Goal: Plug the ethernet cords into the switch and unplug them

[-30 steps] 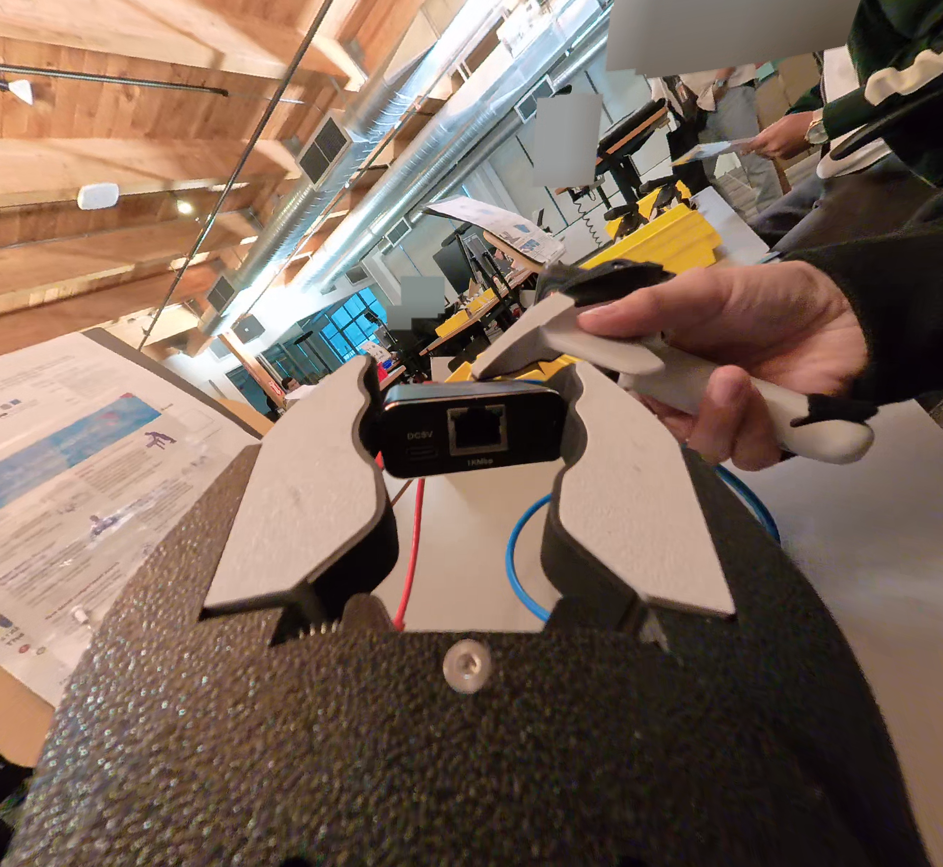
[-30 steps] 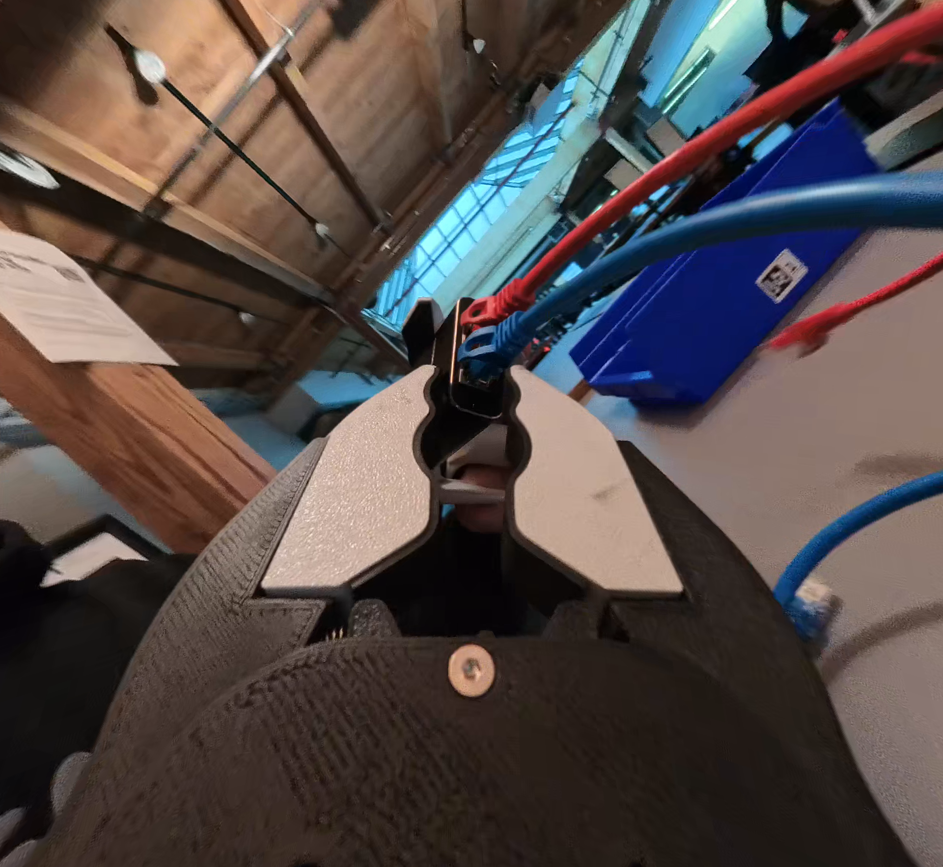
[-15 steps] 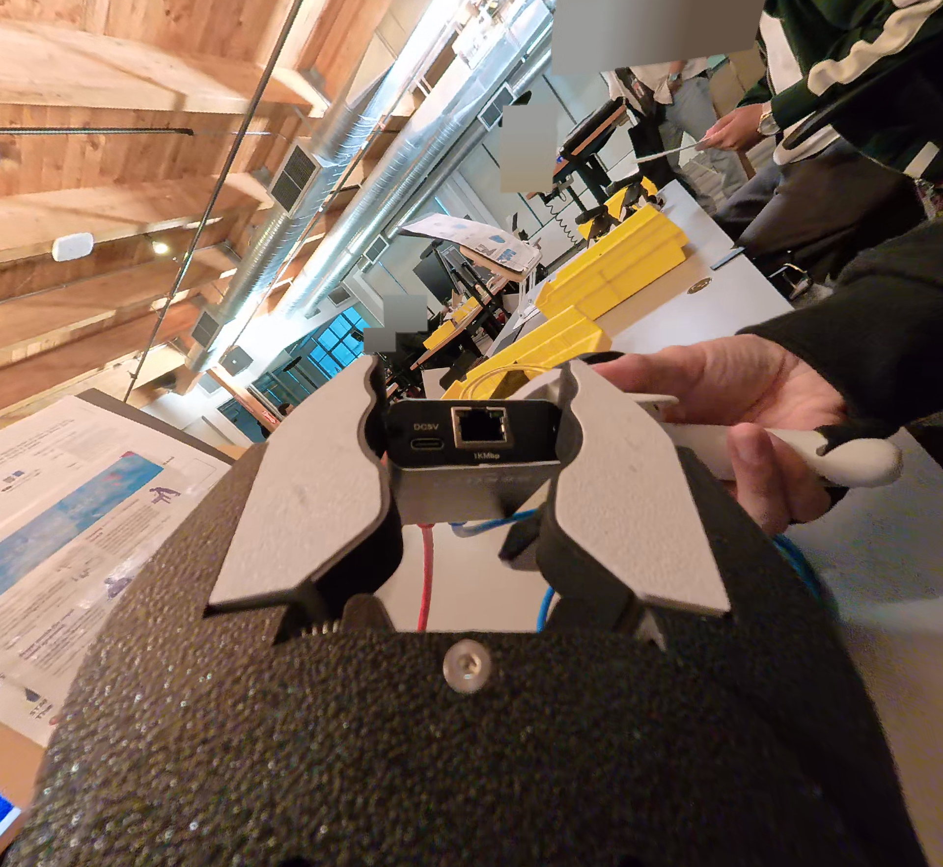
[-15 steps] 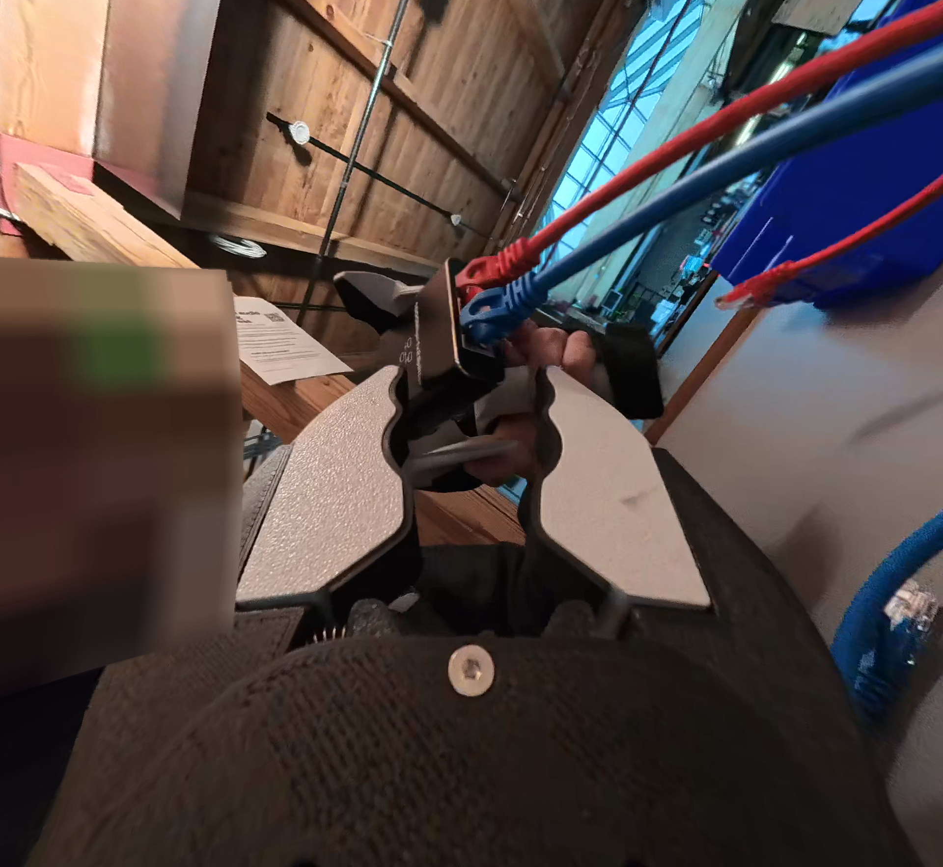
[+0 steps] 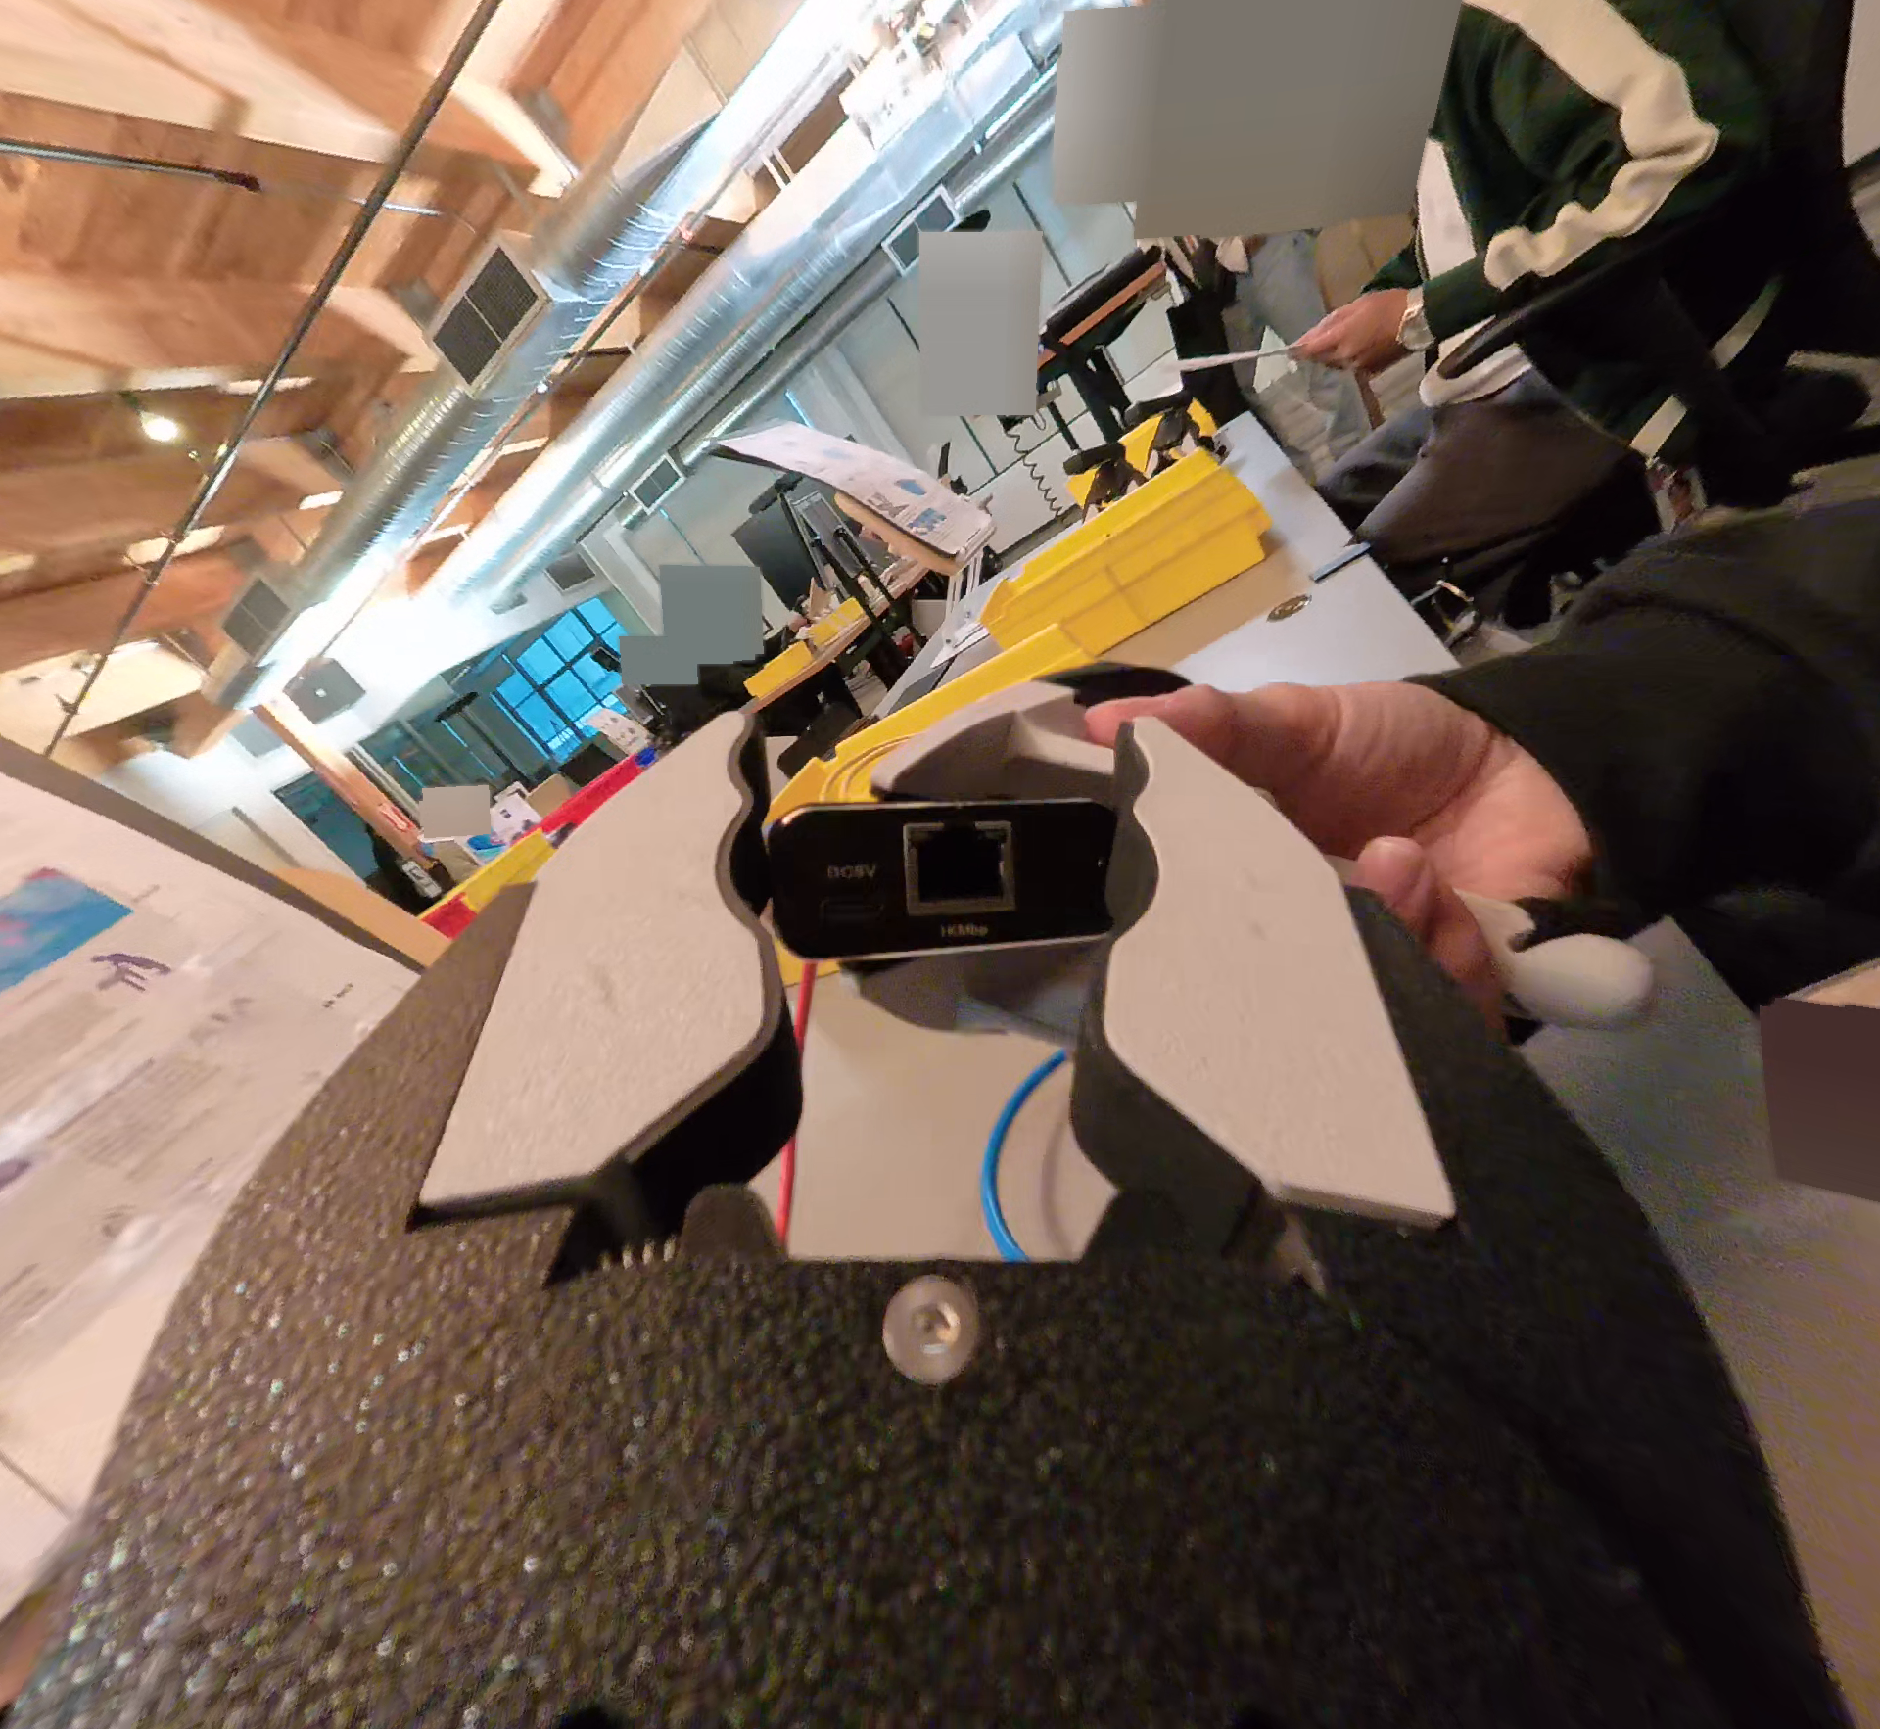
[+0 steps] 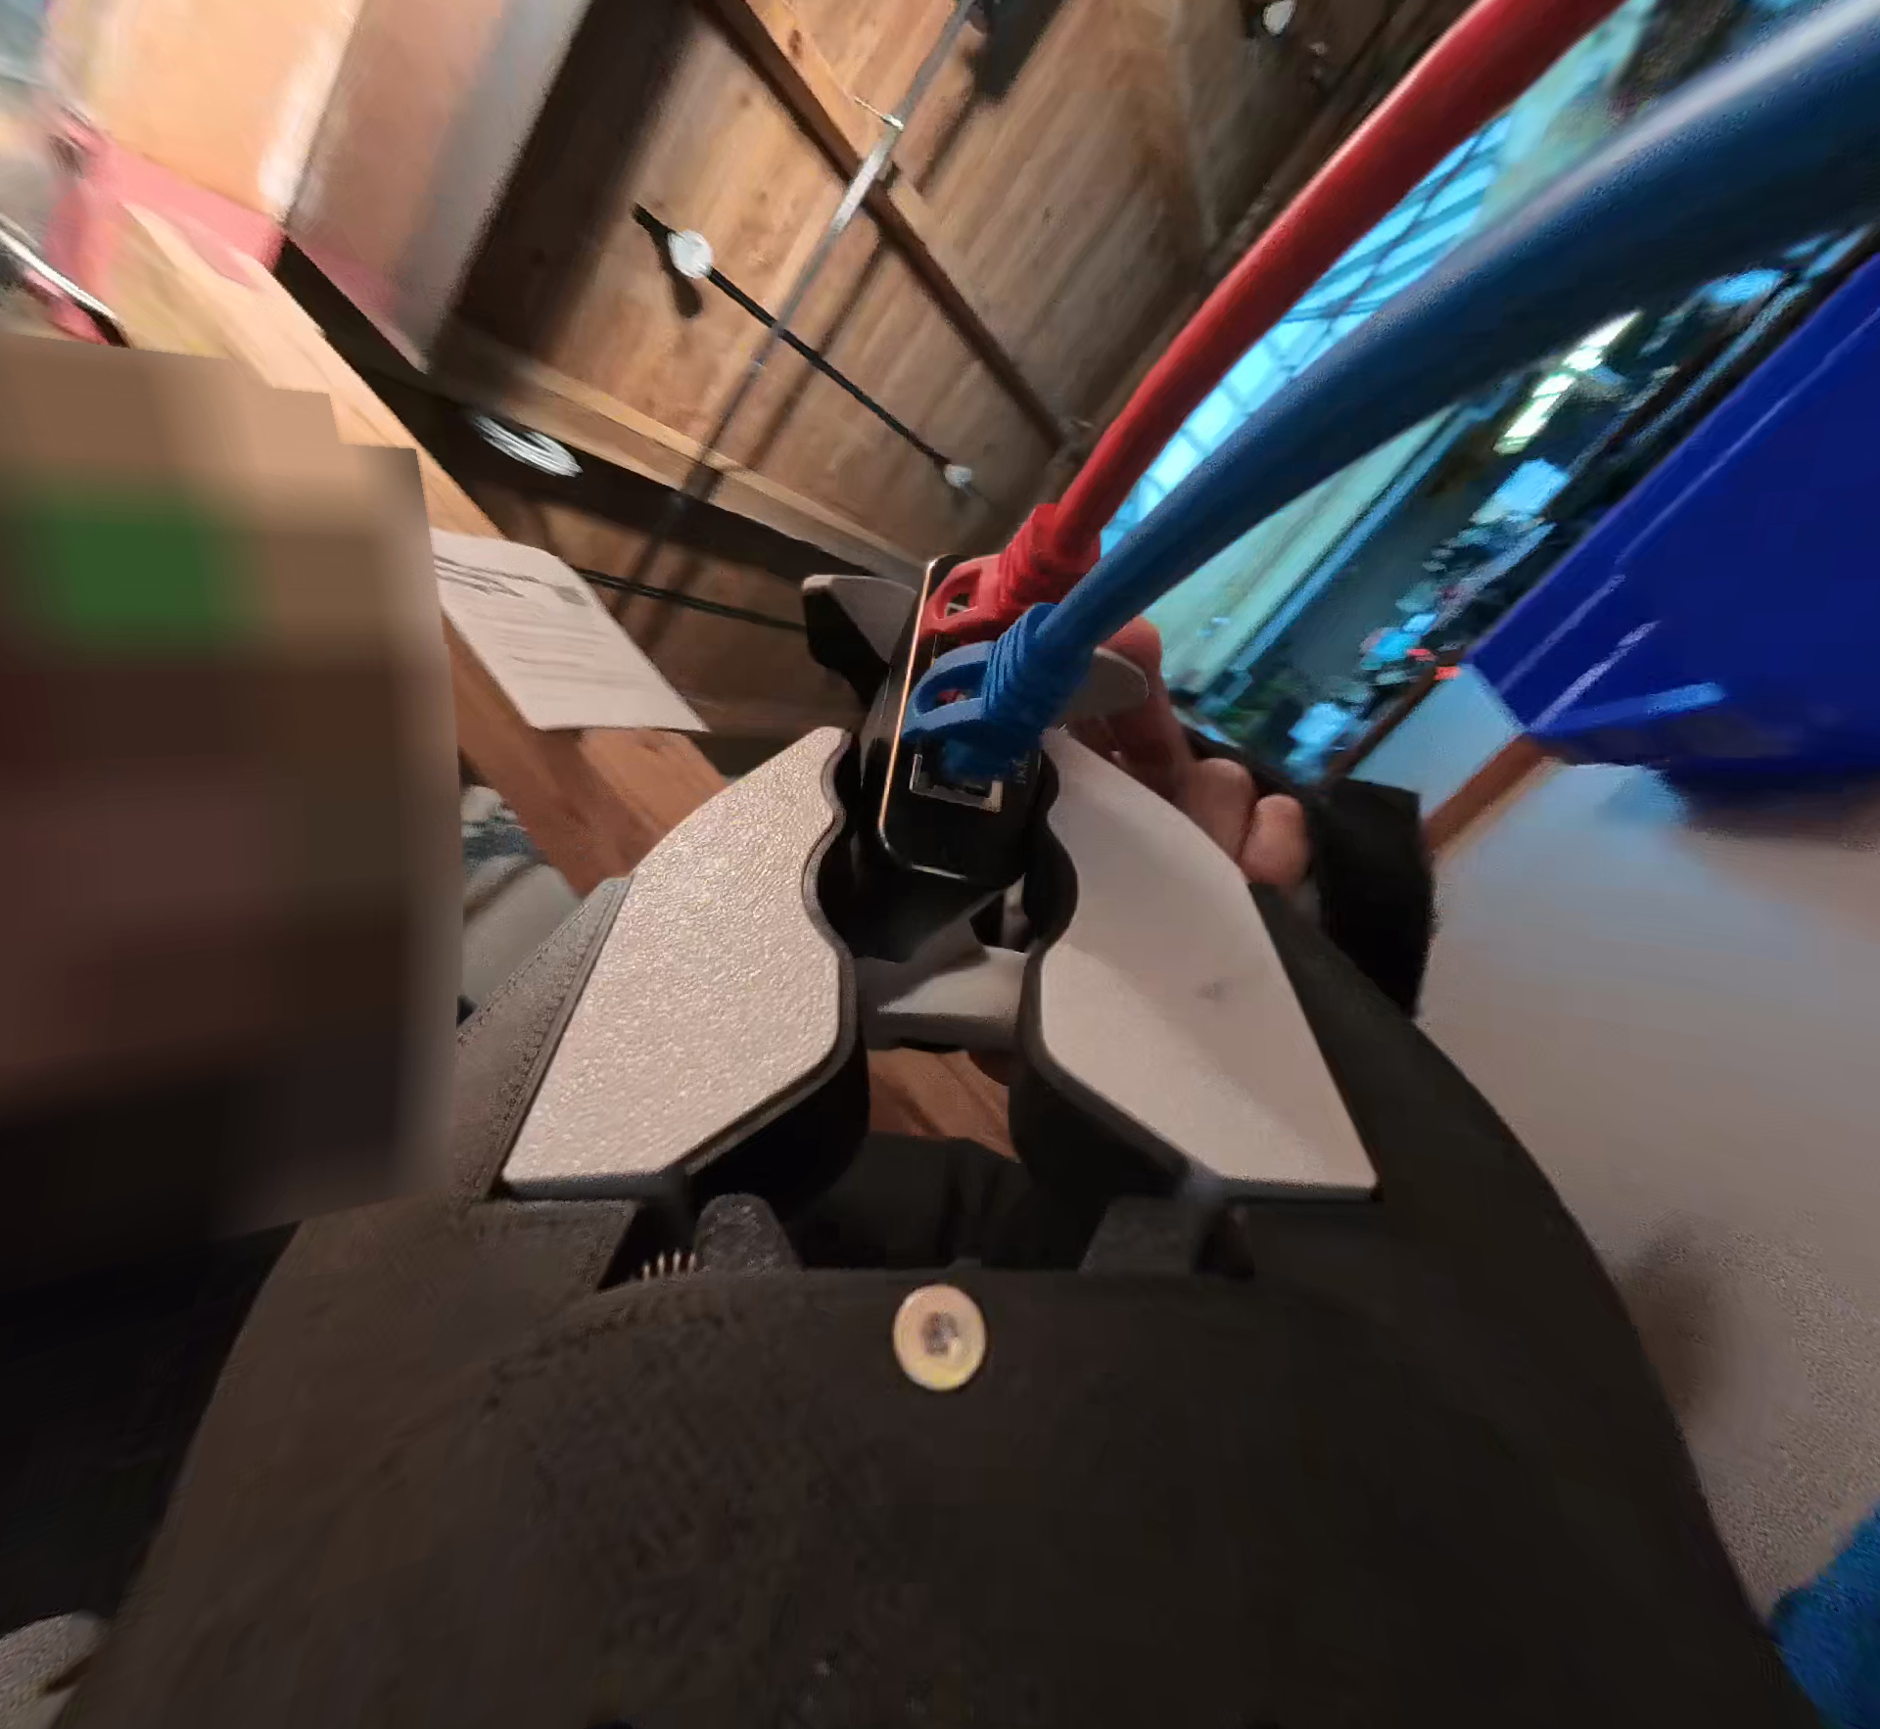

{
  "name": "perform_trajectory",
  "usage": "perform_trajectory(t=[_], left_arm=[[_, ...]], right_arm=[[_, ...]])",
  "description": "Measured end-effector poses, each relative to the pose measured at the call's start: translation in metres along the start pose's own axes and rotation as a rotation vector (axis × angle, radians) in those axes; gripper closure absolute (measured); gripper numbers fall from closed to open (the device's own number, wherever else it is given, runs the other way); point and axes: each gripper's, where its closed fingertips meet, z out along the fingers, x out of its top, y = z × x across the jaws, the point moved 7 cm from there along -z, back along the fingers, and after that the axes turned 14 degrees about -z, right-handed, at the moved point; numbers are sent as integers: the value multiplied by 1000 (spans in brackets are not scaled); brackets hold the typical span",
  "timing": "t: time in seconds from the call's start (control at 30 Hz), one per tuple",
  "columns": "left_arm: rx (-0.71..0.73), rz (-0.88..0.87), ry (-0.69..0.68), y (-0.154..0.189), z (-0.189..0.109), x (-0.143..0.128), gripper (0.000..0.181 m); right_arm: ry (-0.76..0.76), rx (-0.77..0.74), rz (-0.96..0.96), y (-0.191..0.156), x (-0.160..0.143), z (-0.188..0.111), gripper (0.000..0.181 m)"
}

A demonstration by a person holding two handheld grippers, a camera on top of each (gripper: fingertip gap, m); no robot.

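My left gripper [image 5: 936, 866] is shut on the short ends of a small black switch [image 5: 865, 877], held above the grey table [image 5: 895, 1151]. One empty port faces the left wrist camera. On its far face [image 6: 916, 826] a red cord [image 6: 1272, 276] and a blue cord [image 6: 1424, 419] are plugged in side by side, and both also hang below the switch, red [image 5: 804, 1019] and blue [image 5: 1007, 1141]. My right gripper [image 6: 946, 755] sits close against the switch's flat sides just below the blue plug [image 6: 977, 694]. Its grey fingers [image 5: 977, 744] show above and below the switch.
A hand [image 5: 1373, 795] holds the right gripper's handle. Yellow bins [image 5: 1139, 561] stand on the table behind. A blue bin [image 6: 1729, 561] stands at the right. A loose blue plug [image 6: 1831, 1609] lies on the table. A printed sheet [image 5: 153, 1070] is on the left. People [image 5: 1577, 154] stand at the back right.
My right gripper's fingers opened wider half a second ago and have since narrowed around the switch again. The switch has tipped back level in my left gripper.
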Motion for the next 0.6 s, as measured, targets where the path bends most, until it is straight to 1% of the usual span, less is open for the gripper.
perform_trajectory(t=[0.03,0.1,0.13,0.2,0.23,0.3,0.33,0.37,0.43,0.5,0.53,0.6], left_arm=[[-4,-19,10,-1,-1,-1,117],[-7,-43,25,-3,-3,-2,122],[-1,-23,12,-5,-6,-4,125],[43,34,-31,-7,-7,-6,121],[54,47,-49,-6,-6,-6,120],[79,61,-90,-4,-1,-6,106],[119,76,-114,-5,2,-7,103],[175,99,-135,-7,4,-9,106],[262,111,-151,-9,9,-14,105],[288,42,-104,-8,11,-13,104],[290,13,-78,-9,11,-11,107],[274,18,-77,-8,11,-10,105]], right_arm=[[-27,-38,-43,-2,2,0,152],[-68,-131,-126,-7,7,0,153],[-84,-187,-174,-9,9,-1,153],[-111,-283,-242,-11,14,-2,154],[-109,-307,-271,-13,16,-2,154],[-46,-322,-302,-17,22,-3,154],[-33,-333,-301,-17,23,-3,154],[-29,-327,-300,-17,23,-3,154],[5,-280,-273,-20,22,1,154],[31,-281,-255,-20,18,3,154],[35,-277,-250,-19,17,3,154],[-39,-294,-253,-16,11,5,154]])
